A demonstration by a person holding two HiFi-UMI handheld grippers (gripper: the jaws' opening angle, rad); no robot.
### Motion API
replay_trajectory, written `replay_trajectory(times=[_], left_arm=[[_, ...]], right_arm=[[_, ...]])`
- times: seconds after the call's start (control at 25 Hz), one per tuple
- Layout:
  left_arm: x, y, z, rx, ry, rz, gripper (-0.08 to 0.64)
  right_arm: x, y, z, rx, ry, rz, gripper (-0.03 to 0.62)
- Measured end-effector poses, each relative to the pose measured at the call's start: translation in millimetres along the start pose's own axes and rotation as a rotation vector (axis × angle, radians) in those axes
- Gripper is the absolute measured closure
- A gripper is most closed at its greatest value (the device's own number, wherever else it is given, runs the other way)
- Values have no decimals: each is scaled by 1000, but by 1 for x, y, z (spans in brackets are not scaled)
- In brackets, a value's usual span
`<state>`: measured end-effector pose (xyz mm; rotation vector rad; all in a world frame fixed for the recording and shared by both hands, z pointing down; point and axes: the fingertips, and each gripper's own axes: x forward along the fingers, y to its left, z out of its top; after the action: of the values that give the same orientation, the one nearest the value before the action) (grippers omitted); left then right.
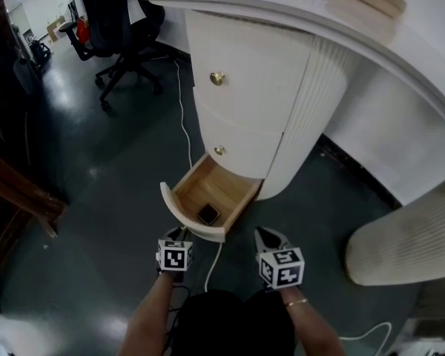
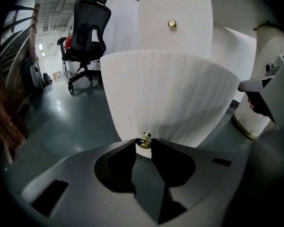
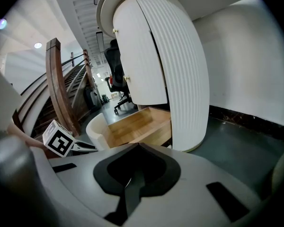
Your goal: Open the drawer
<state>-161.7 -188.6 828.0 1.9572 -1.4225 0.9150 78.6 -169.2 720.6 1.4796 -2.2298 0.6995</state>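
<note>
A white curved cabinet [image 1: 245, 73] has its bottom drawer [image 1: 211, 199] pulled out, showing a wooden inside with a small dark object [image 1: 208, 214] in it. My left gripper [image 1: 179, 234] is at the drawer's rounded white front [image 2: 170, 98], and its fingertips are closed on the small brass knob [image 2: 143, 141]. My right gripper [image 1: 265, 234] hovers to the right of the drawer front, touching nothing. In the right gripper view its jaws [image 3: 137, 150] meet with nothing between them, and the open drawer [image 3: 132, 124] lies ahead to the left.
Two closed drawers with brass knobs [image 1: 217, 78] [image 1: 219, 150] sit above the open one. A black office chair [image 1: 115, 21] stands at the back left and a white cable [image 1: 184, 117] runs over the dark floor. A ribbed white column [image 1: 408, 236] is at the right.
</note>
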Motion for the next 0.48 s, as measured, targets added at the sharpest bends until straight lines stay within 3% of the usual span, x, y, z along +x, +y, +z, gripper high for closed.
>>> replay_trajectory(times=[0.28,0.48], left_arm=[[-12,3,-10,21,21,28,479],[-24,-3,-30,-33,32,-9,482]], right_arm=[[-2,2,4,-6,-7,5,588],[-4,4,5,-9,-10,8,588]])
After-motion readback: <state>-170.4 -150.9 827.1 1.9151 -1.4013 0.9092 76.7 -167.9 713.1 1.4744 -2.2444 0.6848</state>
